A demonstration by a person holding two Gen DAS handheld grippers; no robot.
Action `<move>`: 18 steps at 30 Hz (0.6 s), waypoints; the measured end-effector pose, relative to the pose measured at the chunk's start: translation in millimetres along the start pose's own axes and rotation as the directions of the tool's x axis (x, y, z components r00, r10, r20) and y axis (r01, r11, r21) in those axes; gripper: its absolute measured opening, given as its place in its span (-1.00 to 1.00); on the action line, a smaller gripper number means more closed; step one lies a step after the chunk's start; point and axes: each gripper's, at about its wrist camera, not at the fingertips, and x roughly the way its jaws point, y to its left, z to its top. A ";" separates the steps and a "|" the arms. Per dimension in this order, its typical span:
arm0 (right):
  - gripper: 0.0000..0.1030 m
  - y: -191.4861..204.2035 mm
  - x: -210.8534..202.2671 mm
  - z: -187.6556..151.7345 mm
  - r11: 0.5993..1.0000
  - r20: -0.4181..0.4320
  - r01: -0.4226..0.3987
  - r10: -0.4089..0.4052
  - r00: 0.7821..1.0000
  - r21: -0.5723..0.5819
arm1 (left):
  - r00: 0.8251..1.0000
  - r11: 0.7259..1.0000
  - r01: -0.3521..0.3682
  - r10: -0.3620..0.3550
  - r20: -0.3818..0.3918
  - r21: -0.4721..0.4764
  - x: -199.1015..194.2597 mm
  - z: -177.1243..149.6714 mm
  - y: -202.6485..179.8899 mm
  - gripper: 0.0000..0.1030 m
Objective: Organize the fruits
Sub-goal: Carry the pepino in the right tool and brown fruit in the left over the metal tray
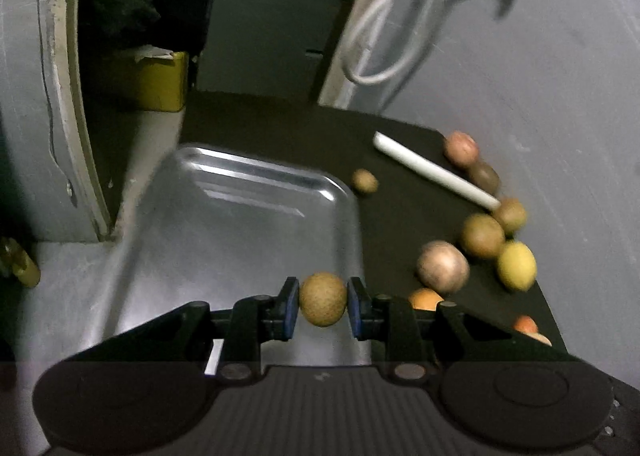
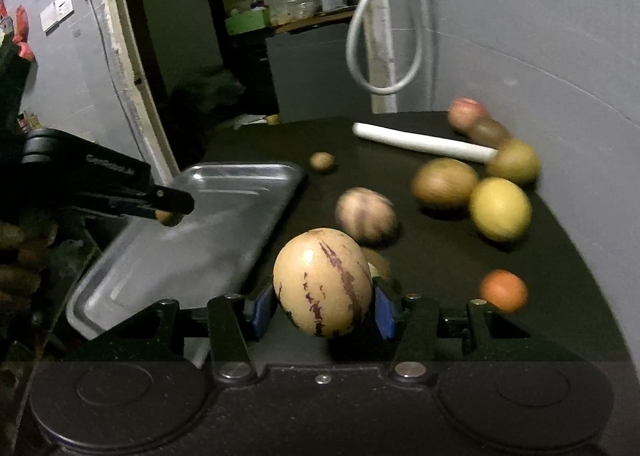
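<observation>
My left gripper (image 1: 323,306) is shut on a small round brown fruit (image 1: 322,299) and holds it over the near right part of the metal tray (image 1: 224,215). In the right wrist view the left gripper (image 2: 170,211) hangs over the tray (image 2: 208,240) with that fruit (image 2: 168,217) between its tips. My right gripper (image 2: 325,302) is shut on a cream pepino melon with purple streaks (image 2: 323,282), above the black table right of the tray. Loose fruits lie on the table: a yellow lemon (image 2: 500,208), a pale round fruit (image 2: 365,215), an orange (image 2: 503,290).
A white stick (image 2: 424,141) lies at the back of the black table (image 2: 440,256), near several brown and pink fruits by the wall (image 2: 514,161). A small brown fruit (image 2: 322,161) sits behind the tray. A white cable (image 2: 384,35) hangs by the doorway.
</observation>
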 end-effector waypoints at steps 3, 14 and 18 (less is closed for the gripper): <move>0.01 29.1 18.9 19.4 1.000 0.006 -0.006 0.007 1.000 -0.027 | 1.000 1.000 0.006 -0.006 0.019 -0.011 7.8 22.5 32.1 -0.46; 0.01 91.9 109.1 75.3 0.997 0.070 0.078 -0.078 0.994 0.012 | 0.998 0.996 0.066 -0.067 0.017 0.066 63.2 78.7 95.7 -0.46; 0.01 101.0 137.1 80.0 0.994 0.048 0.108 -0.107 0.993 -0.018 | 0.997 0.992 0.076 -0.075 -0.008 0.099 77.2 81.1 102.4 -0.46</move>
